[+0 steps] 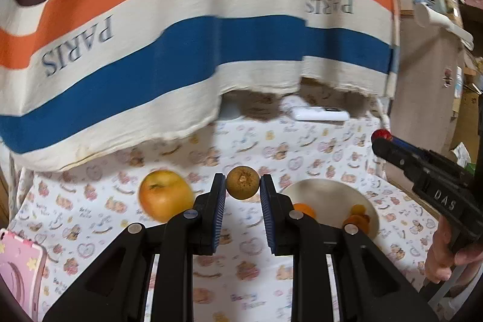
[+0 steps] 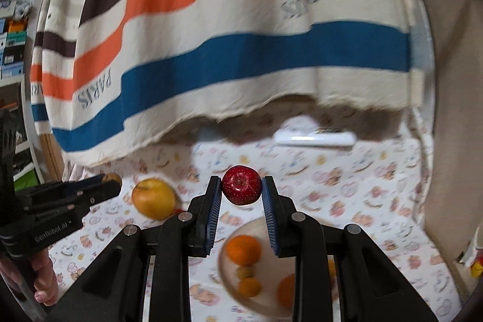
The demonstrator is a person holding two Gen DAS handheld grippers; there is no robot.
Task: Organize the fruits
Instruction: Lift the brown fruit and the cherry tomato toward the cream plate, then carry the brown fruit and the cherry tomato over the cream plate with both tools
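Note:
My left gripper (image 1: pixel 243 182) is shut on a brown round fruit (image 1: pixel 243 182), held above the patterned tablecloth. My right gripper (image 2: pixel 241 186) is shut on a red apple (image 2: pixel 241 185), lifted over the pale plate (image 2: pixel 241 304). On that plate lie oranges (image 2: pixel 243 249) and smaller fruits. A yellow-orange apple (image 1: pixel 165 195) rests on the cloth left of the plate (image 1: pixel 326 192); it also shows in the right wrist view as the yellow apple (image 2: pixel 154 198). The right gripper (image 1: pixel 381 138) with the red apple appears at the right edge of the left view.
A striped cloth (image 1: pixel 181 35) with blue, orange and brown bands hangs over the far side of the table. A white remote-like object (image 1: pixel 320 114) lies at the back. A pink item (image 1: pixel 18 261) sits at the front left. A cardboard box (image 2: pixel 446 110) stands at the right.

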